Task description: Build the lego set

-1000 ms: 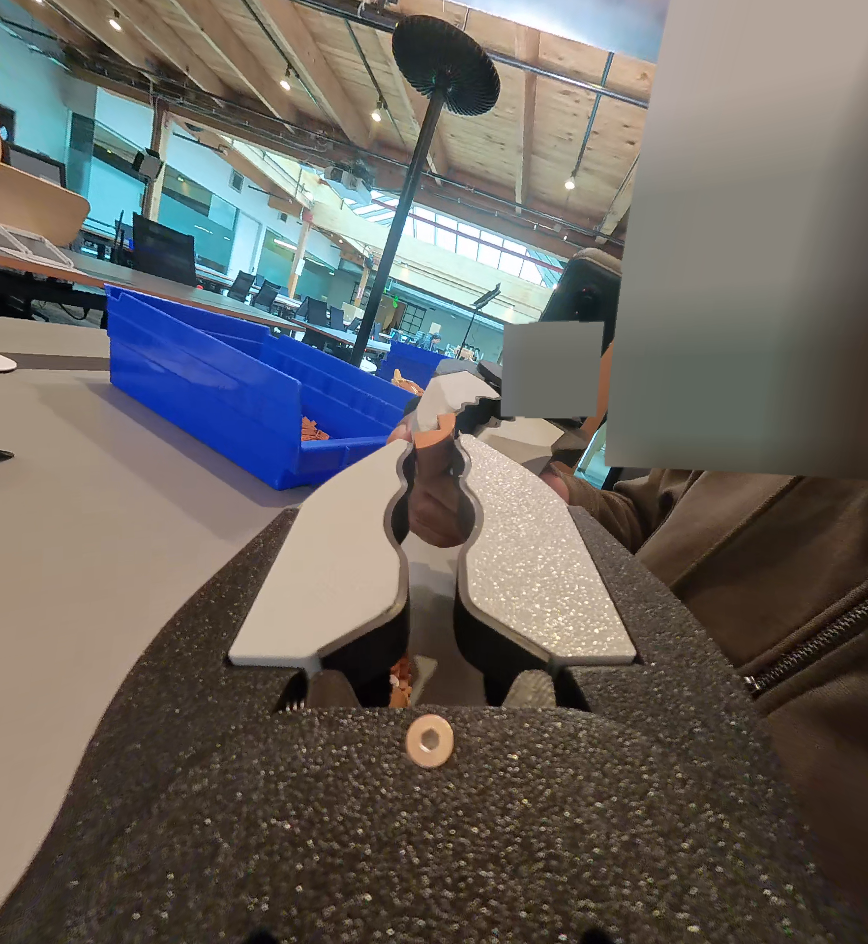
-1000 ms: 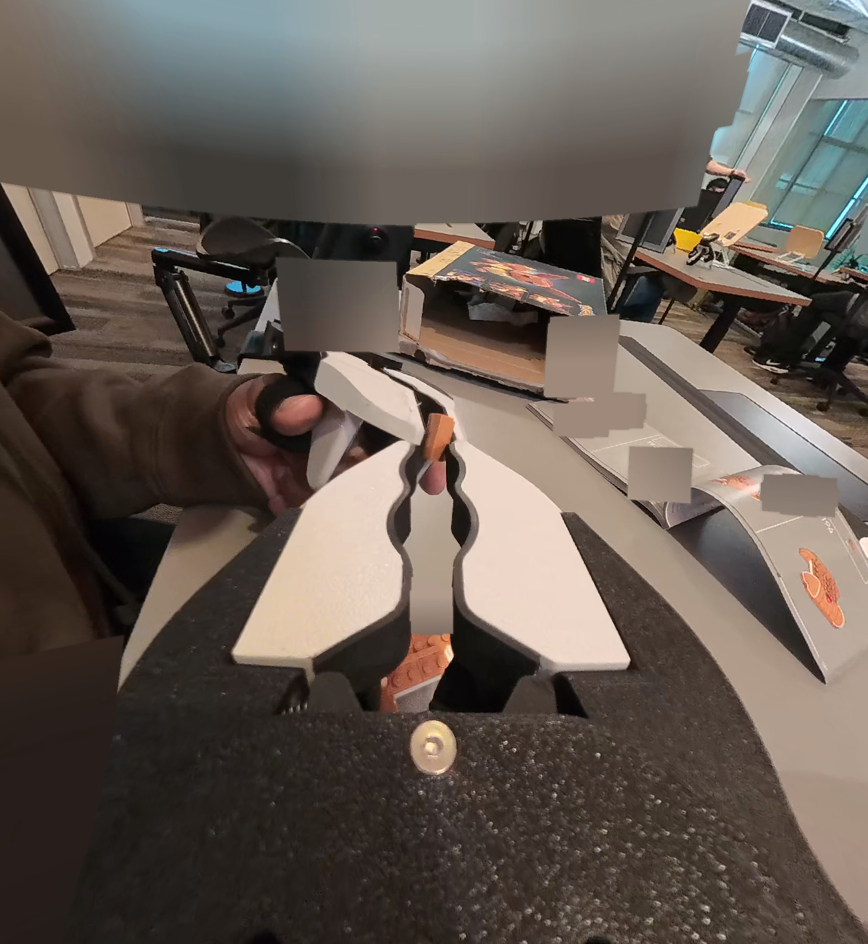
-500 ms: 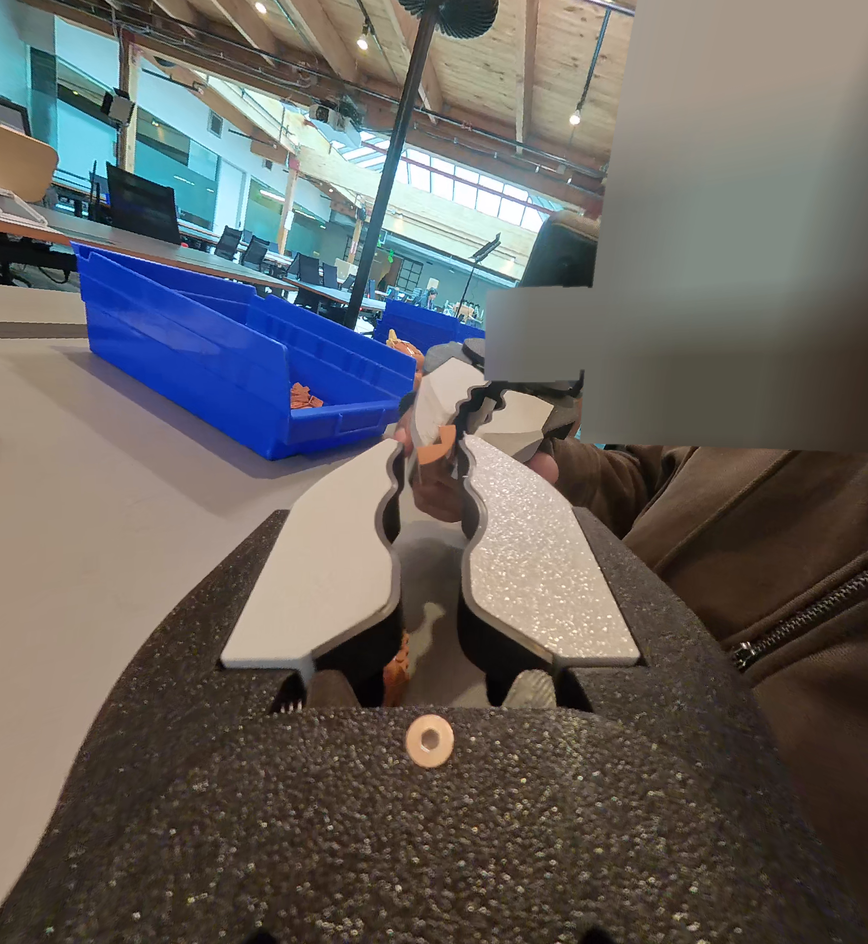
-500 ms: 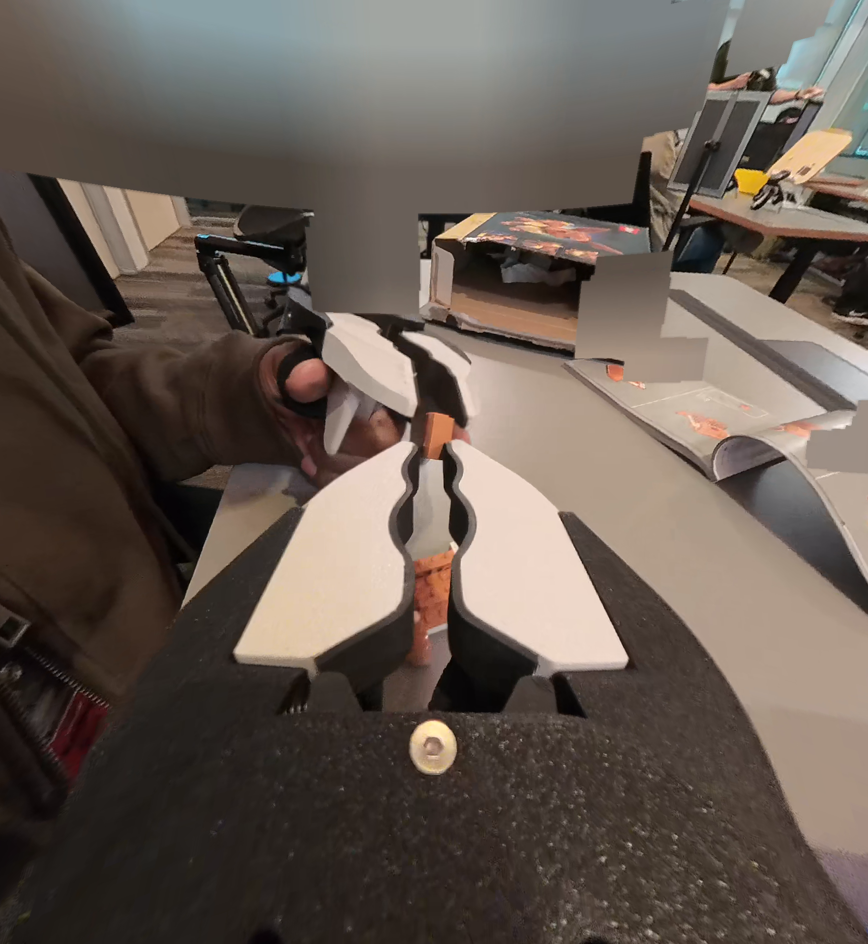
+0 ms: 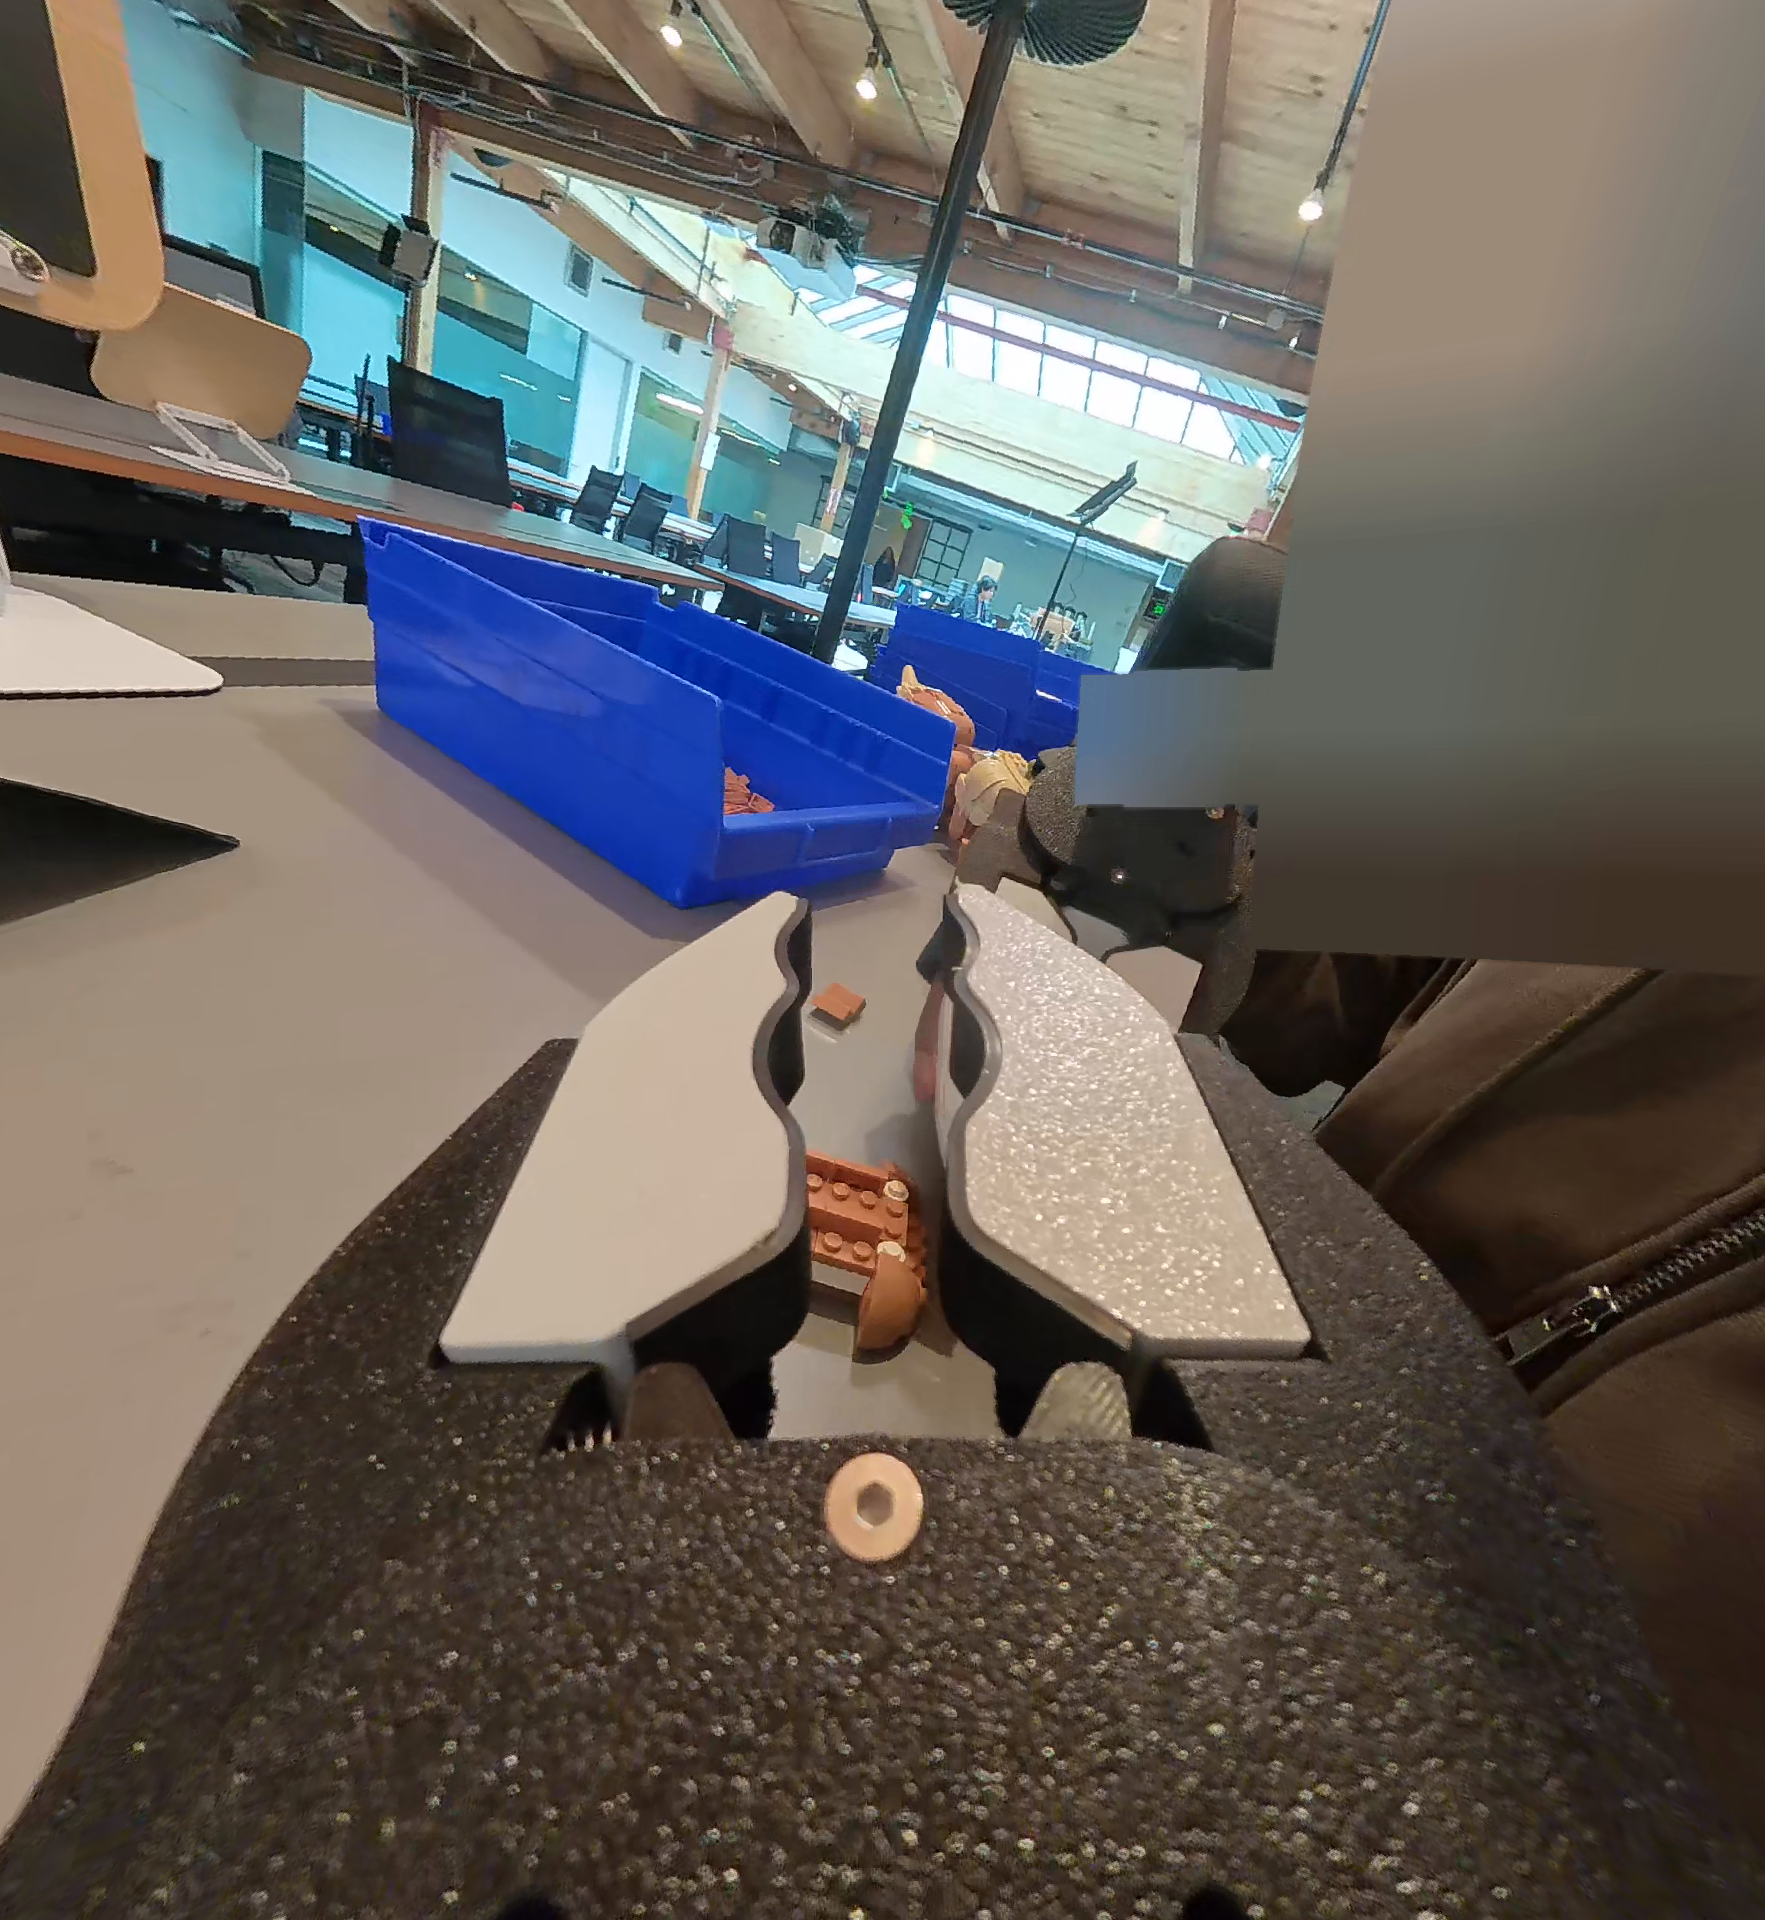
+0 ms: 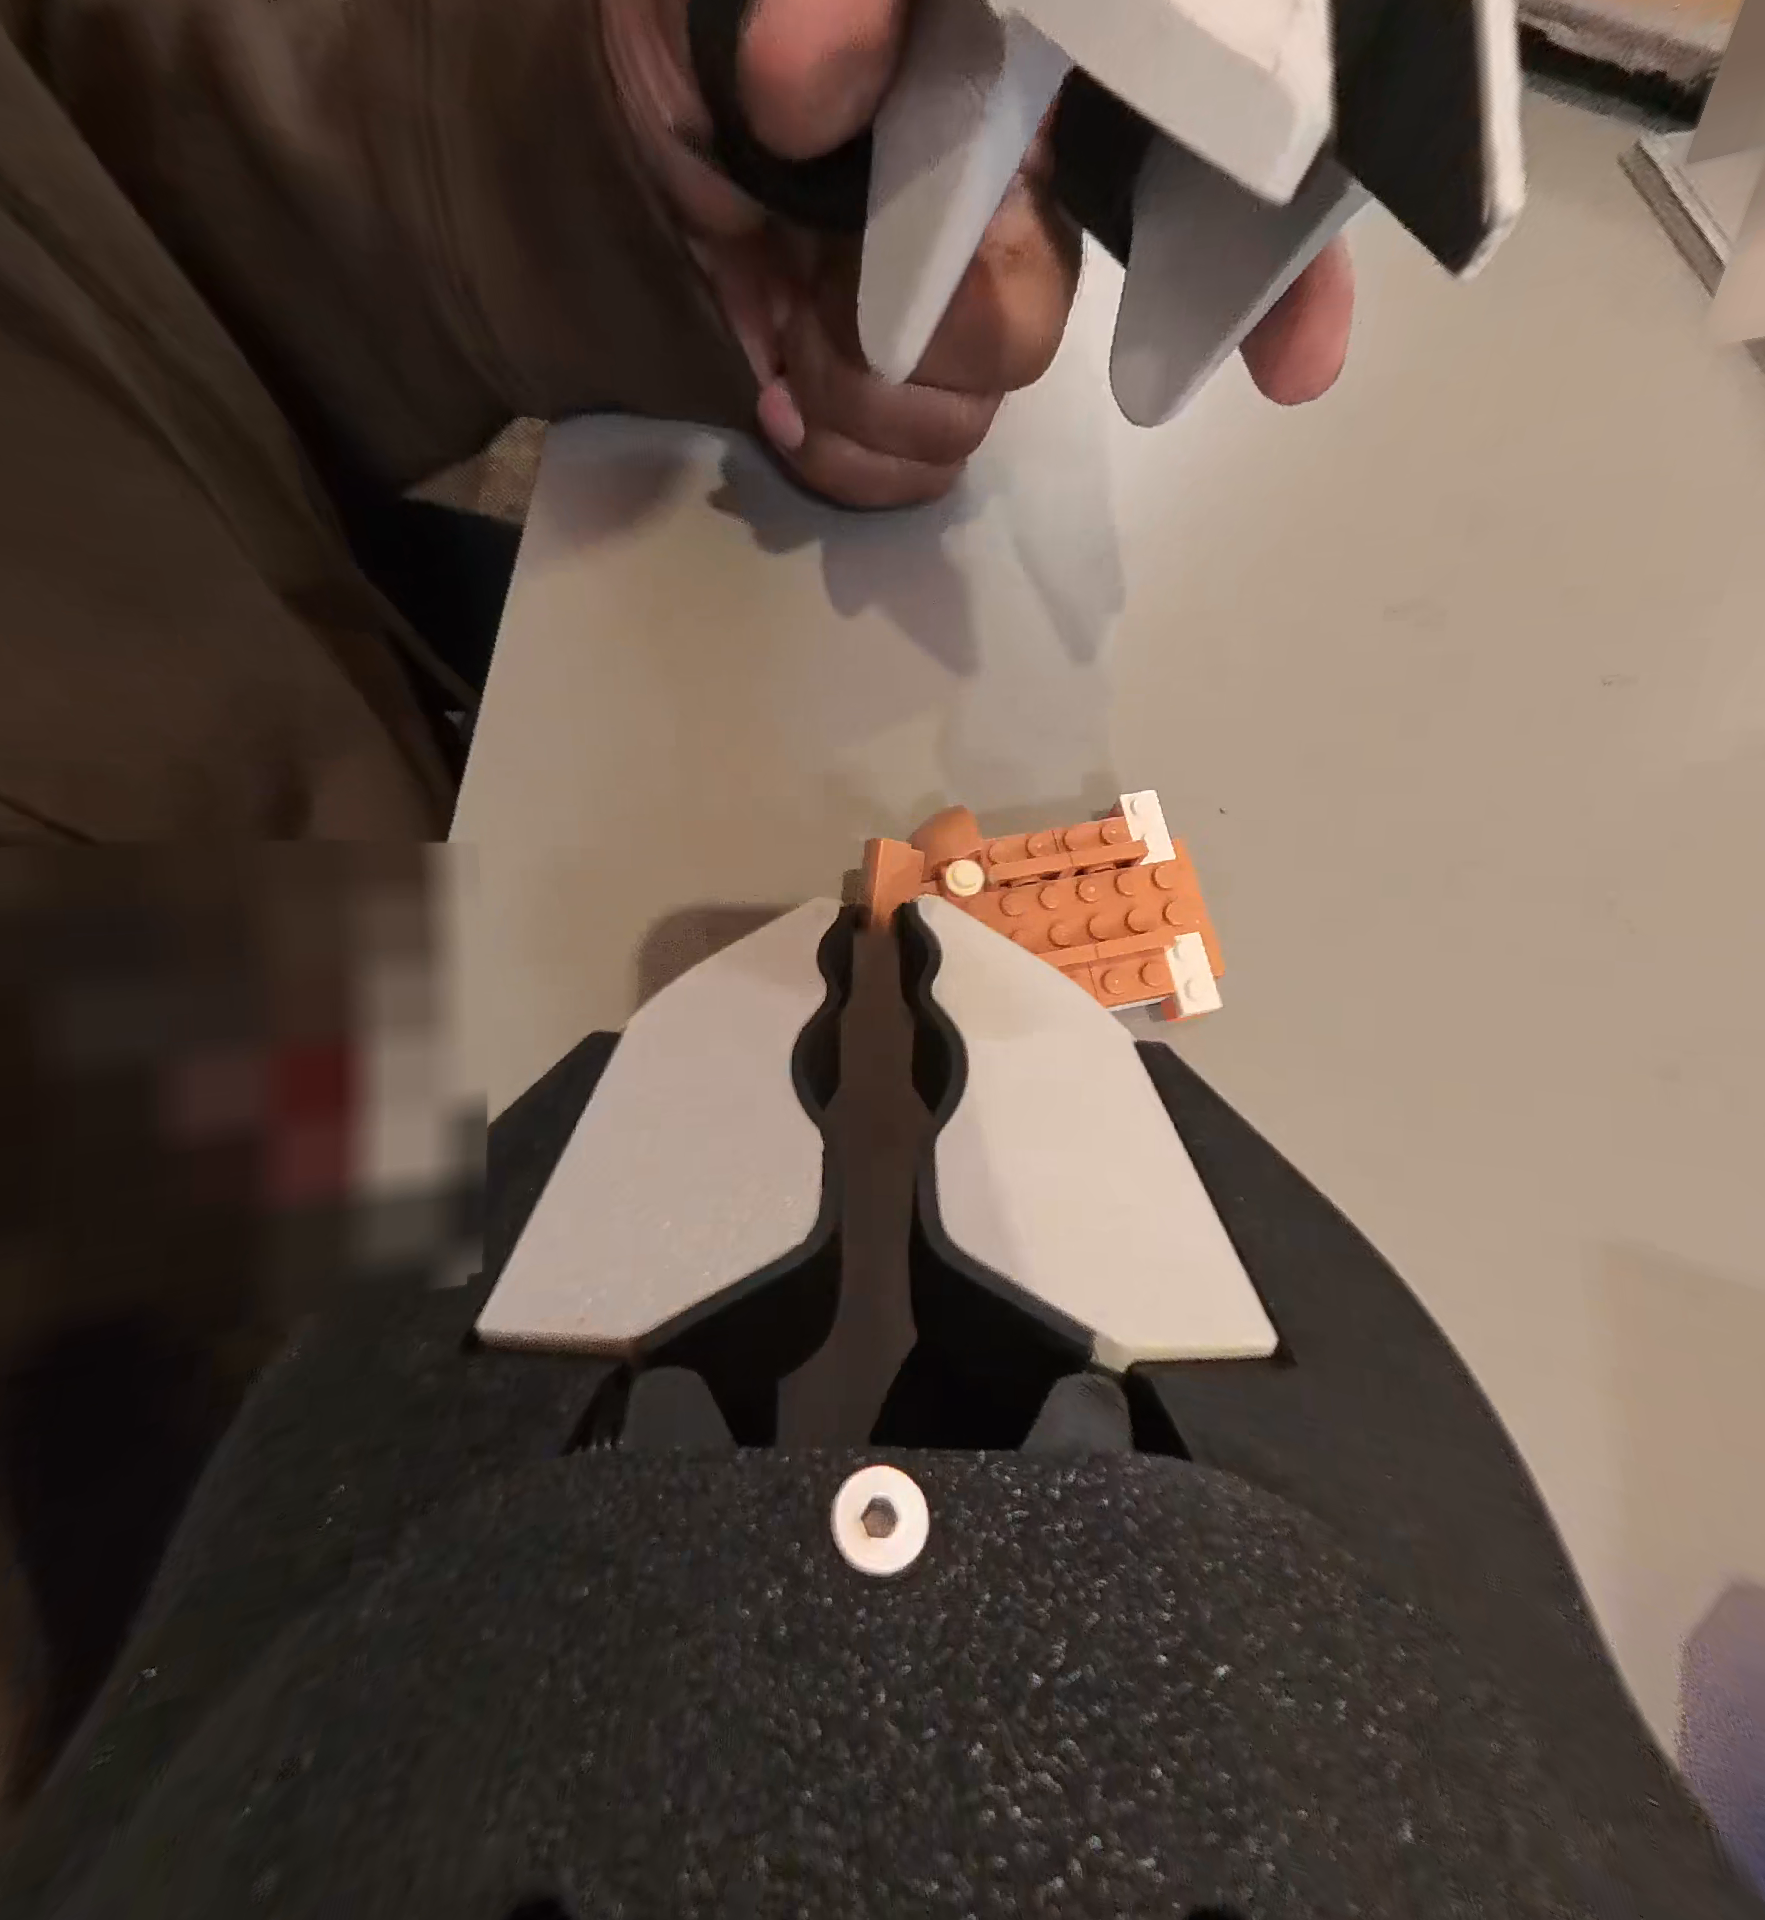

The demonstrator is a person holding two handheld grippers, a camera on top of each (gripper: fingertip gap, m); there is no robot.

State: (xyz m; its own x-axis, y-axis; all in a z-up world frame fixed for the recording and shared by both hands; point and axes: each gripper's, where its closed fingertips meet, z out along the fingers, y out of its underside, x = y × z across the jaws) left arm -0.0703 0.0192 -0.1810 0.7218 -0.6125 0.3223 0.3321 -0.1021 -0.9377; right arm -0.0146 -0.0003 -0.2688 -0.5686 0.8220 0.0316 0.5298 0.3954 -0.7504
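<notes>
An orange lego assembly (image 6: 1086, 914) with white end pieces lies flat on the grey table (image 6: 1377, 727). My right gripper (image 6: 873, 914) points down at its near end, shut on a small orange piece (image 6: 886, 875) that touches the assembly. My left gripper (image 5: 878, 920) is open and empty, hovering low over the table, with the assembly (image 5: 862, 1236) showing between its fingers. A small brown piece (image 5: 838, 1005) lies loose on the table between its fingertips. The left gripper (image 6: 1029, 379) also shows open at the top of the right wrist view.
A blue bin (image 5: 649, 748) with orange pieces stands beyond the left gripper, with more blue bins and a tan and orange lego figure (image 5: 982, 790) behind it. A person's brown sleeve (image 6: 286, 364) and the table's near edge lie to the left in the right wrist view. Tip to tip, the grippers are about 11 cm apart.
Both grippers have come down from mid-air to the table. The left gripper has opened. The right gripper has tilted down and brought its orange piece to the assembly's end.
</notes>
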